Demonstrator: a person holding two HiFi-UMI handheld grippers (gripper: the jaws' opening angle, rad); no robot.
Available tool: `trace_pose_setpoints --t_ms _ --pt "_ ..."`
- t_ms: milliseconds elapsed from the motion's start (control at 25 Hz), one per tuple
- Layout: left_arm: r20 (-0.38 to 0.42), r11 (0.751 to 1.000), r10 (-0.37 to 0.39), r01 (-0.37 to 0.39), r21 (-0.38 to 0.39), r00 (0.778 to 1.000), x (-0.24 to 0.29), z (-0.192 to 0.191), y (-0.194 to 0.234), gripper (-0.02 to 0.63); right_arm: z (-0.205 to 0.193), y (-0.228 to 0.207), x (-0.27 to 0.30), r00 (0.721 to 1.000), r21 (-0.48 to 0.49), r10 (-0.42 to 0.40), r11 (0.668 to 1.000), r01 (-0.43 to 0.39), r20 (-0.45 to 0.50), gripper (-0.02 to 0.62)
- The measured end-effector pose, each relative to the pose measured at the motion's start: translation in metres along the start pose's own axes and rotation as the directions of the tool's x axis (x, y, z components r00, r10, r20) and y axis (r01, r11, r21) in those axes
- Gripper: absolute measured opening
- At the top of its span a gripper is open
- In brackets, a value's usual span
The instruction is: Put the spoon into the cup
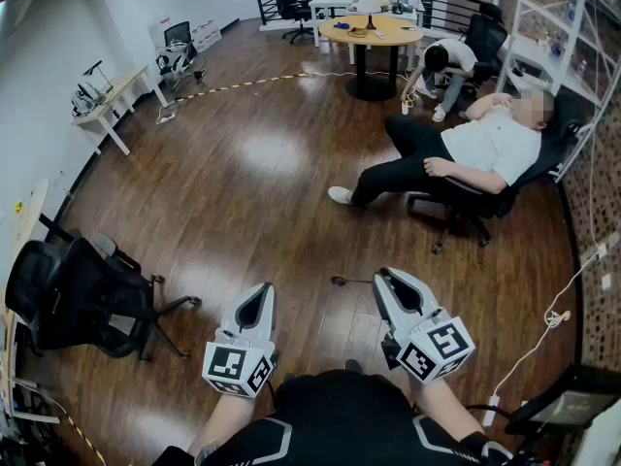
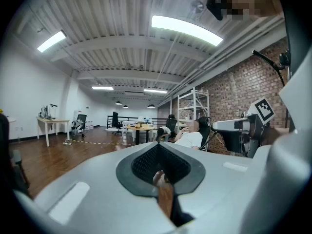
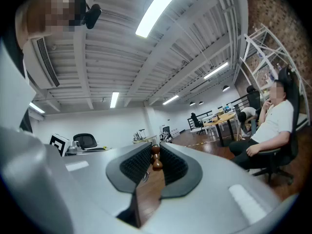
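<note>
Spoon (image 1: 351, 281) is gripped in the right tool (image 1: 380, 280), which is clenched on it, and is carried level above the wooden floor (image 1: 252, 163). The left tool (image 1: 264, 291) is clenched too, with nothing seen to be held. No cup is shown in any view, so the drop-off point cannot yet be placed.

Several slips are judged possible from here. The spoon is pinched at one narrow stretch only, so it could be swung or twisted between the pads if the hand is turned sharply, and it could be dropped to the floor. Its free end is pointed towards the left tool (the two are held near each other), so it could be knocked loose if the hands are brought together. A seated person (image 1: 490, 144) and a black office chair (image 1: 73, 294) are on the floor, though both are well apart from the tools for now.

From the head view the thin length of the spoon is seen jutting sideways from the tip, a detail missing elsewhere. In the right gripper view the right tool (image 3: 155, 149) is seen closed on a brown, knobbed part of the spoon (image 3: 155, 158), which is too small to read from above. In the left gripper view the left tool (image 2: 157, 147) is shown with its pads meeting.
</note>
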State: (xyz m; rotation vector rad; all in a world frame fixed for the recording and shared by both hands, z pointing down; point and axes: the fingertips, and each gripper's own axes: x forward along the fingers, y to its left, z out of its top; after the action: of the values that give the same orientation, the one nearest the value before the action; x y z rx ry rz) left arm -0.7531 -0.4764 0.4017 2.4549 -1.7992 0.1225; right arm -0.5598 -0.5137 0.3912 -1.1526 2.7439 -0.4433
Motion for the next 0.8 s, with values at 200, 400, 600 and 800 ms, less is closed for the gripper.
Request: trace_pose_setpoints --t_ms 200,400,600,800 --pt "0.012 0.995 -0.066 0.066 -0.07 0.998 0.025 -0.004 -0.044 -0.006 0.016 -0.034 -0.027 0.999 -0.046 -0.03 0.998 0.031 0.021 0.058" --pt "0.01 0.985 -0.164 0.165 -0.053 0.986 0.042 -0.006 -0.061 -0.006 0.023 -0.052 -0.048 0.989 -0.035 -0.139 0.989 0.14 0.046 0.058" --pt "0.027 0.966 -0.248 0.25 -0.068 0.968 0.057 -0.001 -0.077 -0.006 0.03 -0.057 -0.081 0.965 -0.034 -0.256 0.965 0.258 0.06 0.058" --pt "0.015 0.913 -0.399 0.399 -0.087 0.917 0.062 -0.01 -0.106 -0.006 0.031 -0.058 -0.116 0.922 -0.029 -0.381 0.923 0.383 0.068 0.058"
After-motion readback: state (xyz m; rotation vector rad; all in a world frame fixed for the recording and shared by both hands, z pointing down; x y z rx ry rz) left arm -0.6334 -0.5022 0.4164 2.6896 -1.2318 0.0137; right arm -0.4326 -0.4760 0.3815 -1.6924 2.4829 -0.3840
